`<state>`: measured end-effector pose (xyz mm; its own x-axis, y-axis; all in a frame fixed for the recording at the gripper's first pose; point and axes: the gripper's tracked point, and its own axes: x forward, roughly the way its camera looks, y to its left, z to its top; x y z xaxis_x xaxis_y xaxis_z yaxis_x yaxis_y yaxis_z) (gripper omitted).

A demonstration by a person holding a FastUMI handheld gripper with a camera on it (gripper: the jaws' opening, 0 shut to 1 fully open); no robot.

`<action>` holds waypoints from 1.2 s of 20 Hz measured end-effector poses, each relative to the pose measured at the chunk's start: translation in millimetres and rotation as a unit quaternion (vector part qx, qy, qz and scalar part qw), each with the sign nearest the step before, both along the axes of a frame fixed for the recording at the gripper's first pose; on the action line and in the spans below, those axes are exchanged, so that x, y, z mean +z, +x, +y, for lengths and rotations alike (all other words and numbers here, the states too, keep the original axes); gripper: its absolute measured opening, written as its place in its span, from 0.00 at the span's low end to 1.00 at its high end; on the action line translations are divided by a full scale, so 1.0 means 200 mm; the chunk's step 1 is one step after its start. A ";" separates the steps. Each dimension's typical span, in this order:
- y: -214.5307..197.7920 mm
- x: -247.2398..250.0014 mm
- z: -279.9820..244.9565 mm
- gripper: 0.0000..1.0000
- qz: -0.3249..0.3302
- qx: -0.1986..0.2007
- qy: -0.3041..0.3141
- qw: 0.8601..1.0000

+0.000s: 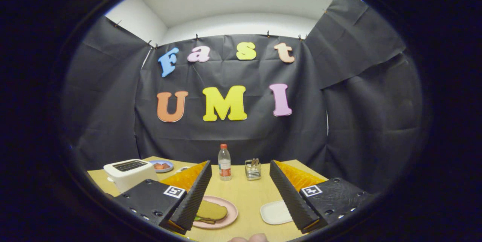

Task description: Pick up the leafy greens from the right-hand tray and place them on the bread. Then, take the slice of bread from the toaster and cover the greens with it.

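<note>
Pink plate [229, 217] between the spread fingers holds a bread slice [211, 210] lying over the leafy greens [198, 219], close by the left finger. The gripper [241, 196] grips nothing. A white toaster [130, 174] stands beyond the left finger, and a white tray [275, 212] lies against the right one.

A pale wooden table [244, 193] carries everything. Taking the table's middle as the dial centre, a white toaster [130, 173] sits at ten o'clock with a small blue plate [162, 166] behind it, and a water bottle [224, 163] and a wire holder [253, 169] stand near twelve. At seven lies a pink plate [229, 217], and at five a white tray [275, 212], well apart from it.
</note>
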<state>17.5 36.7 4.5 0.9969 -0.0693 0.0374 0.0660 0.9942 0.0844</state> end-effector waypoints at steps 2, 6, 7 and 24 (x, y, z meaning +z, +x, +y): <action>-0.06 0.07 -0.02 0.95 -0.012 -0.001 0.000 1.000; -0.17 0.14 -0.08 0.95 -0.026 -0.012 0.005 1.000; -0.19 0.15 -0.11 0.95 -0.029 -0.019 0.005 0.999; -0.22 0.12 0.01 0.95 -0.019 0.004 -0.013 1.000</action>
